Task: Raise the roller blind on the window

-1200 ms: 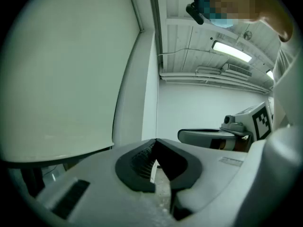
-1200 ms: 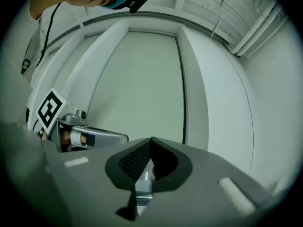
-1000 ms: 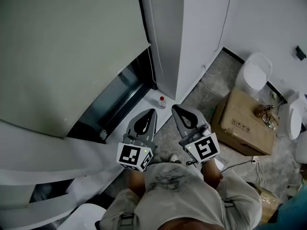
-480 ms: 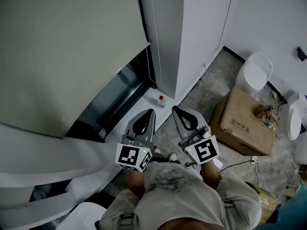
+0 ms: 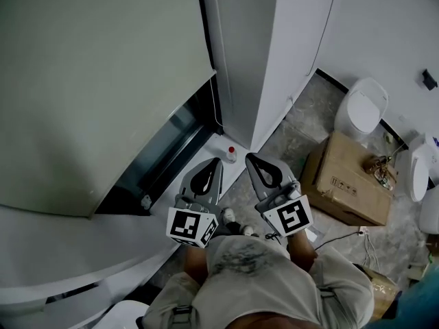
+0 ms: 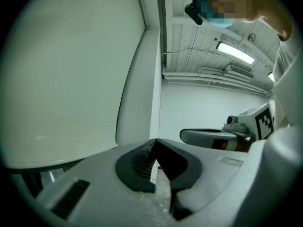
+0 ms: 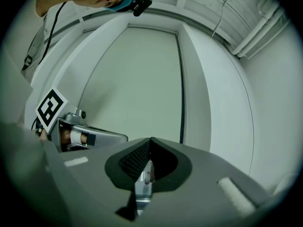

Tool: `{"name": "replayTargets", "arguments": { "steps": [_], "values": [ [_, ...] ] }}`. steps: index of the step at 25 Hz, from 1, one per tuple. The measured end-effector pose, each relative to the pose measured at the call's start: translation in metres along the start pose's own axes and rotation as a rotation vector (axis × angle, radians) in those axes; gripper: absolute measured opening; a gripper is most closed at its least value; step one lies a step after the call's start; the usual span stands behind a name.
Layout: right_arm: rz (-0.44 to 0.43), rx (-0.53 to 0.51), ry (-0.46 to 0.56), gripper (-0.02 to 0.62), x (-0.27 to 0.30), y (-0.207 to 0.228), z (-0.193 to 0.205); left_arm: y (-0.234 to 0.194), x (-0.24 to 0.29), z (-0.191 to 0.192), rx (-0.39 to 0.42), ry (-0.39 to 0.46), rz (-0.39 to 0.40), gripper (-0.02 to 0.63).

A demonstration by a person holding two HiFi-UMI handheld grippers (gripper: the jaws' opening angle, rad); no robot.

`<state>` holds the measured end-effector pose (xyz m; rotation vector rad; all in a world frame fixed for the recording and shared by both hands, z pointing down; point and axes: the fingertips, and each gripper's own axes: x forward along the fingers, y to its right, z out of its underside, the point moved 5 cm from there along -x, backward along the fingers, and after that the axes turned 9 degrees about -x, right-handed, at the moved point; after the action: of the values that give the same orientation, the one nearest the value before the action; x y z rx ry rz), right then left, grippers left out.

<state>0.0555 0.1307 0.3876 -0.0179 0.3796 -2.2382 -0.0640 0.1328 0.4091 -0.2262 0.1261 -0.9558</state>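
While the blind [image 5: 96, 81] covered most of the window [image 5: 162, 144], its top cut off from view, the left claw [image 5: 217, 162] and right claw [image 5: 251, 157] were clenched on nothing, apart from it, near a small indistinct bottle [image 5: 232, 153].

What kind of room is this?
Probably a storeroom or an unfinished bathroom. A loose white toilet stands beside a cardboard box with a brass tap lying on top, near a big roller blind.
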Motion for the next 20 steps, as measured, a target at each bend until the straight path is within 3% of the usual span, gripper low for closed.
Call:
{"name": "replayTargets", "arguments": {
  "steps": [10,20],
  "values": [
    [0.051,-0.019,-0.036,0.008,0.052,0.01,0.006,-0.048,0.028,-0.018,-0.008,-0.004,0.055,0.003],
    [0.116,-0.012,-0.08,0.008,0.073,0.023,0.013,-0.069,0.052,-0.024,-0.014,-0.031,0.116,0.003]
  ]
}}
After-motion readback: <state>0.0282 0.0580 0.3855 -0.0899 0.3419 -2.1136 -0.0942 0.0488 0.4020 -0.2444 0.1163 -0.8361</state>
